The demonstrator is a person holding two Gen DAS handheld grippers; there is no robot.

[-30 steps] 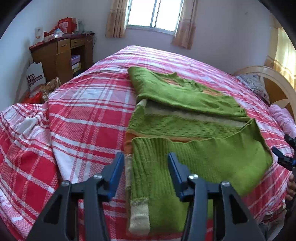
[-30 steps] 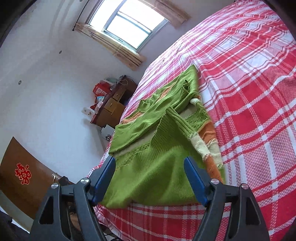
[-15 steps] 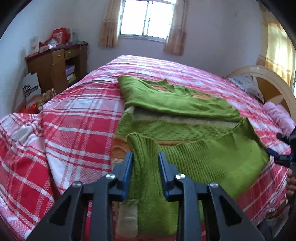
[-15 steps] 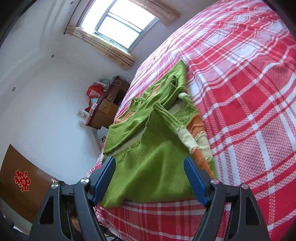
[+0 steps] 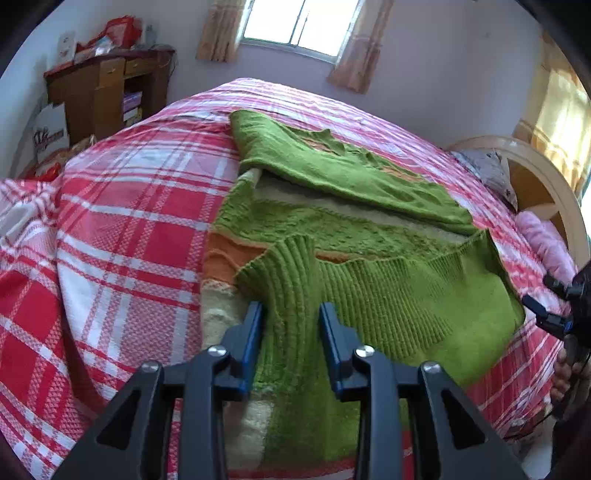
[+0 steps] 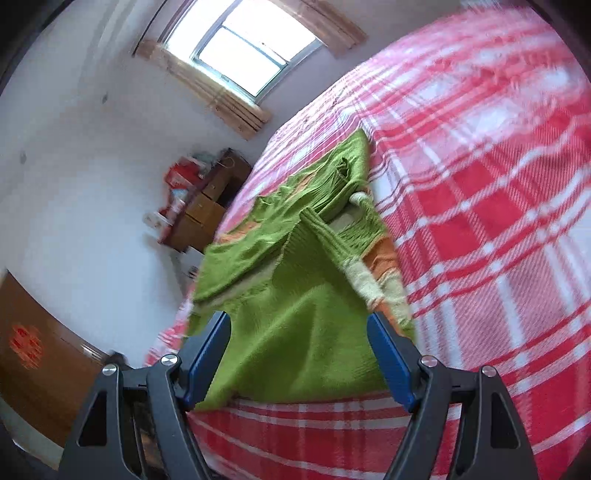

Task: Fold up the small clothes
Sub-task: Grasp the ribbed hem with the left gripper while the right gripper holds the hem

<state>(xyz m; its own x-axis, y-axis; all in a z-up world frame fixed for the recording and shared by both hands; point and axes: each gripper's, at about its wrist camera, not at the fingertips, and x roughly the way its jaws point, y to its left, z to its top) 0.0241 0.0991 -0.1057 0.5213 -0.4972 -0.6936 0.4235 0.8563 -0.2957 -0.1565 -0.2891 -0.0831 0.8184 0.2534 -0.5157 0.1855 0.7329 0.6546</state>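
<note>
On the red-and-white plaid bedspread lies a green knitted sweater, partly folded, with orange and cream bands at its hem; it sits toward the near corner of the bed, its lower edge close to the mattress edge. Left gripper is low over the ribbed sleeve, which rises bunched between the blue fingers; jaws narrowed around that fold, seemingly pinching it, though contact on the pads is partly hidden. Right gripper hangs over the sweater's other side near the bed edge, jaws spread wide, nothing between them, blurred frame. Wide bare plaid to the left of the garment in the left wrist view and to the right in the right wrist view. Left wrist view alone shows a curved wooden headboard, a grey pillow, a pink cloth, and the right gripper's tip with the person's hand at far right. Right wrist view alone shows a brown wooden panel bearing a red emblem, unreadable. Both show the window with curtains and a cluttered wooden desk. White bag beside the desk carries print, too small to read.
</note>
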